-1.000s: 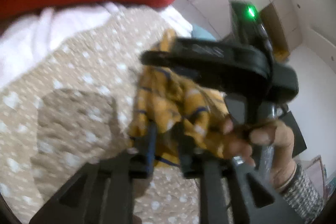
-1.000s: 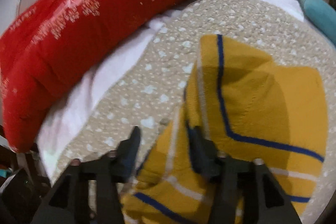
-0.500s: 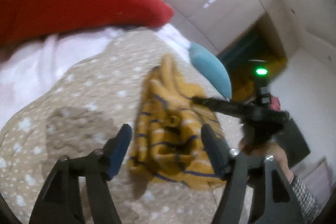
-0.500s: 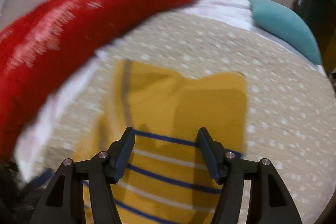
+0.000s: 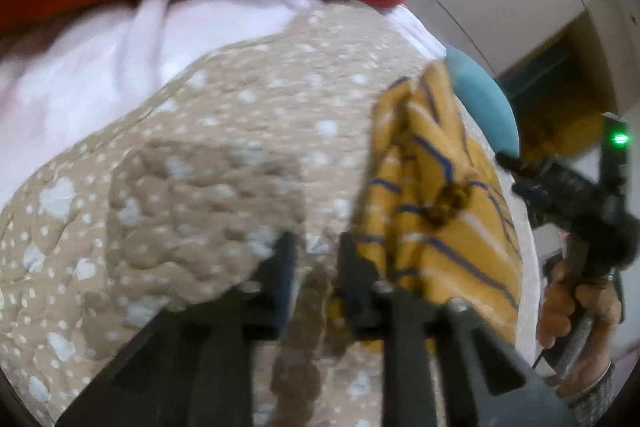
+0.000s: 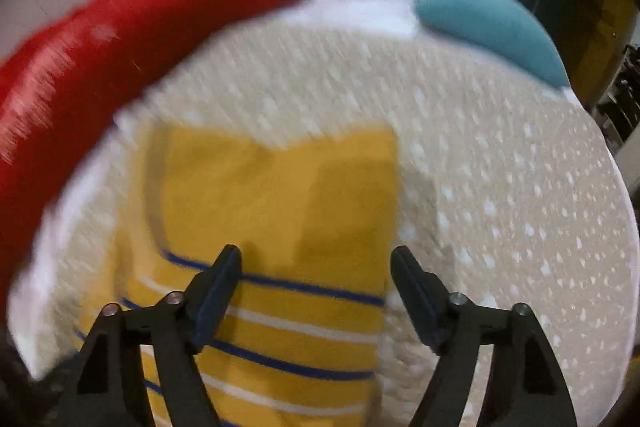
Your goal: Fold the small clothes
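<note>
Red bolster (image 6: 120,27) lies along the far left edge of the bed, with a white sheet (image 5: 80,67) beside it; both close off that side.

Spotted beige quilt (image 5: 200,155) covers the bed and carries the work. It is soft and rumpled, so folds will likely need pressing flat.

Left hand-held gripper (image 5: 314,267): jaws have just been closing and now stand nearly together. Only quilt shows in the narrow gap; the yellow striped garment (image 5: 432,211) sits just beside the right finger, bunched at its near edge. Whether any hem is caught below the tips cannot be told.

Garment in the right wrist view (image 6: 272,227) lies largely flat on the quilt, plain yellow half far, striped half near, apparently laid out for folding.

Right hand-held gripper (image 6: 316,291): jaws have just been opening and stand wide, holding nothing, over the garment's right edge.

Open quilt right of the garment offers the most room. Teal cushion (image 6: 488,23) bounds the far right corner.
</note>
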